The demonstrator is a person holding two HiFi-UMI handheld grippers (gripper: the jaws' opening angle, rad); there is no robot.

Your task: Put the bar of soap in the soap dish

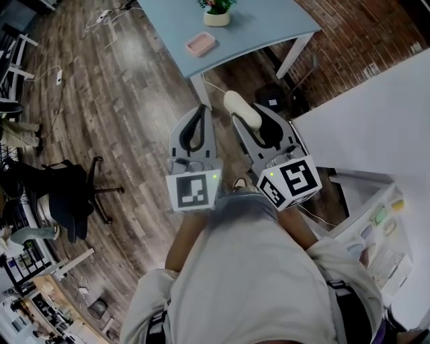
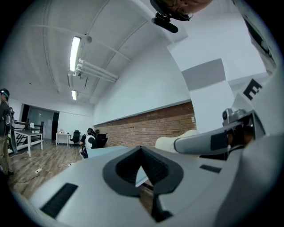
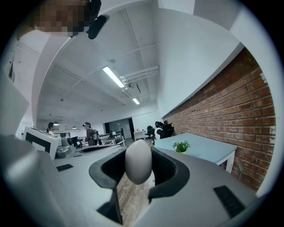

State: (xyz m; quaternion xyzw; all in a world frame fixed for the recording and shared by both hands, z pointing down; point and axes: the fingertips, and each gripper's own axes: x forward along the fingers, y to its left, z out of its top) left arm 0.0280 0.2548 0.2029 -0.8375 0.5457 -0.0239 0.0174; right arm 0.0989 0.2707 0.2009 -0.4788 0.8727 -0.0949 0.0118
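Note:
My right gripper [image 1: 250, 119] is shut on a cream oval bar of soap [image 1: 242, 110], which fills the gap between the black pads in the right gripper view as the bar of soap [image 3: 138, 162]. My left gripper [image 1: 199, 121] hangs beside it, shut with nothing between its jaws; its tip [image 2: 143, 165] shows only a thin slit. The pink soap dish [image 1: 200, 44] lies on the light blue table [image 1: 269, 20], well ahead of both grippers. Both grippers are held over the wooden floor, short of the table.
A small potted plant [image 1: 216, 12] stands on the table behind the dish. A white counter [image 1: 376, 121] lies to the right, a black office chair [image 1: 67, 191] to the left. A brick wall [image 3: 222, 115] runs behind the table. People stand far off in the room [image 3: 91, 133].

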